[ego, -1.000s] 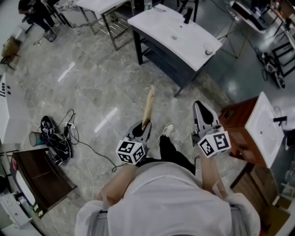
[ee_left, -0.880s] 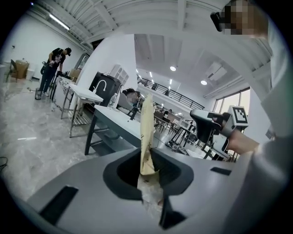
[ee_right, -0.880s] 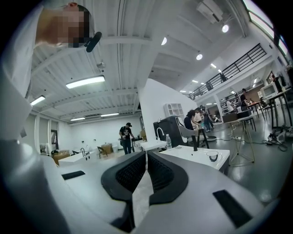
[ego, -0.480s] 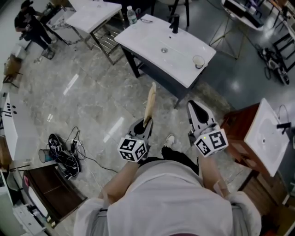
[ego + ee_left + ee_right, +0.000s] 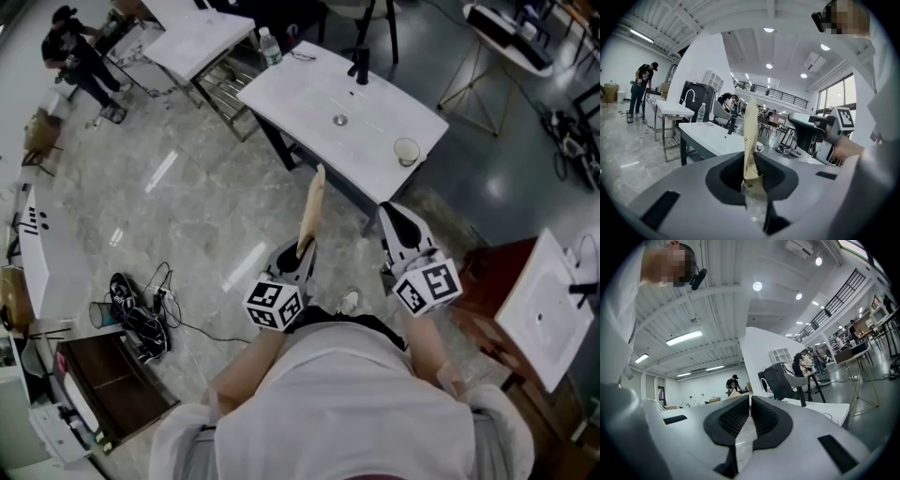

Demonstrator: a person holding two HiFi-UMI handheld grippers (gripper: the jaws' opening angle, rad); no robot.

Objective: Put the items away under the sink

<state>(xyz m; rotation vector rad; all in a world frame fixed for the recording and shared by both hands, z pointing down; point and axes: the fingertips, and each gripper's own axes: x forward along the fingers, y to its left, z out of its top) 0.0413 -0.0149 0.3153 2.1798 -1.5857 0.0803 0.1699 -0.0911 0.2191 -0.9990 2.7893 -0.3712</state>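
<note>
A long flat tan packet stands up out of my left gripper, which is shut on its lower end. In the left gripper view the packet rises between the dark pads of that gripper. My right gripper is beside it, shut, with nothing between its pads; it also shows in the left gripper view. Both point towards a white sink top on a dark frame, with a black faucet and a drain. The space under it is hidden.
A cup stands on the sink top's near right corner and a water bottle at its far left. A brown cabinet with a white basin stands at right. Cables and shoes lie on the floor at left. A person stands far left.
The white sink table has come nearer and more central in the head view. Both grippers moved forward together towards it, the packet still in the left one.
</note>
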